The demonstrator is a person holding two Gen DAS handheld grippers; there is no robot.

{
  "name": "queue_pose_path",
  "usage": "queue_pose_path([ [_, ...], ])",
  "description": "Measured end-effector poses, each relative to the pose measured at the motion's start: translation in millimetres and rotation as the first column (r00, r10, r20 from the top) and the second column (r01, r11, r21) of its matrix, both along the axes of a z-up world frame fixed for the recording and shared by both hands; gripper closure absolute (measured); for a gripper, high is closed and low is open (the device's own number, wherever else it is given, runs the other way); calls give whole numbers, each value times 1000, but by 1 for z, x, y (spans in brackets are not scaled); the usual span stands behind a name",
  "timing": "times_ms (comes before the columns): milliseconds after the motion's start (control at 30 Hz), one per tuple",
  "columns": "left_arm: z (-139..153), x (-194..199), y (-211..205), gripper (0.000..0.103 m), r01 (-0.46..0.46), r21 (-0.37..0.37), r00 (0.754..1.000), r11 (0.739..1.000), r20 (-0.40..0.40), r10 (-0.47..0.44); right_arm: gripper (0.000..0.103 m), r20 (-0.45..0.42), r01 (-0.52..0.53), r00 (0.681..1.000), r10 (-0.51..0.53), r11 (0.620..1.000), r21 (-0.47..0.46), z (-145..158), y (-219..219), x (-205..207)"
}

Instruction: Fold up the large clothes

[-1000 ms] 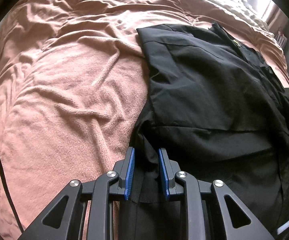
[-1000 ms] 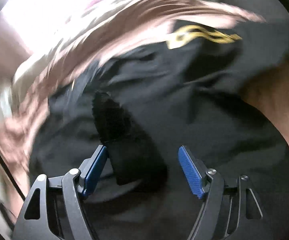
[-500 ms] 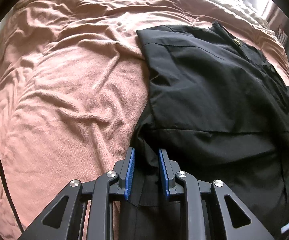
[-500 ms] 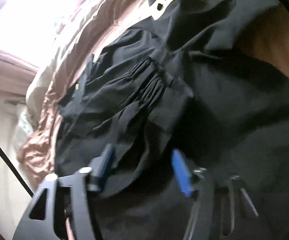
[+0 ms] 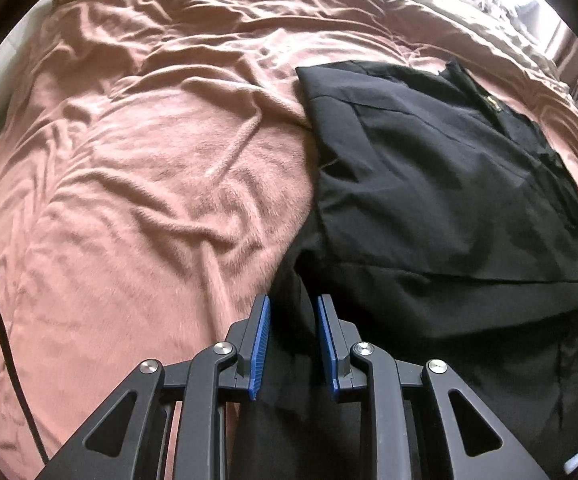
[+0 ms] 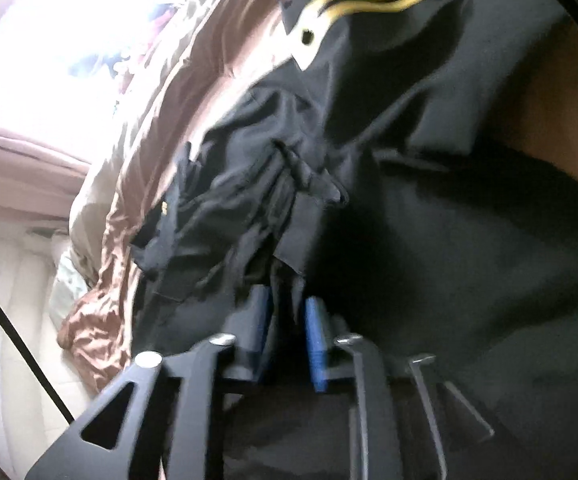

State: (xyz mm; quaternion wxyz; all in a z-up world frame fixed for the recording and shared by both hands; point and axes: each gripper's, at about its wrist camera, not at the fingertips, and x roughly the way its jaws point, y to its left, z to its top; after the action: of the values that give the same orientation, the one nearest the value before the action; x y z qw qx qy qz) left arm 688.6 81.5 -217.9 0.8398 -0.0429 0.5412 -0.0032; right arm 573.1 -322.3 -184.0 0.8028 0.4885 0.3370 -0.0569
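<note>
The black fabric garment (image 5: 441, 184) lies lengthwise up the rumpled pink bedspread (image 5: 141, 168). Left gripper (image 5: 292, 312) pinches its near hem; right gripper (image 6: 287, 316), jaws opening, has cloth between them.

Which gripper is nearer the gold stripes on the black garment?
Right. The right gripper sits below the gold stripes; the left gripper grips the black garment at its opposite edge.
</note>
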Motion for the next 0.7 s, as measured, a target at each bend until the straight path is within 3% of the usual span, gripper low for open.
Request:
queue_pose_path([
  [67, 7, -8, -4, 76, 14, -2, 1000, 1000, 9, -14, 43, 39, 25, 999, -25, 1000, -3, 10, -10, -12],
  [300, 28, -28, -25, 76, 35, -29, 998, 999, 51, -33, 43, 79, 107, 992, -103, 993, -57, 21, -63, -56],
  [433, 38, -38, -41, 56, 53, -33, 996, 998, 79, -50, 43, 73, 183, 981, -177, 979, -87, 19, -90, -75],
  [500, 47, -45, -50, 55, 86, -29, 991, 996, 103, -83, 44, 74, 213, 976, -206, 973, -93, 16, -107, -85],
  [633, 61, -60, -59, 39, 48, -91, 987, 995, 154, -34, 53, 89, 231, 972, -219, 960, -158, 18, -131, -95],
  [700, 62, -63, -69, 38, 49, -73, 986, 996, 165, -37, 54, 94, 234, 971, -220, 954, -187, 17, -136, -93],
])
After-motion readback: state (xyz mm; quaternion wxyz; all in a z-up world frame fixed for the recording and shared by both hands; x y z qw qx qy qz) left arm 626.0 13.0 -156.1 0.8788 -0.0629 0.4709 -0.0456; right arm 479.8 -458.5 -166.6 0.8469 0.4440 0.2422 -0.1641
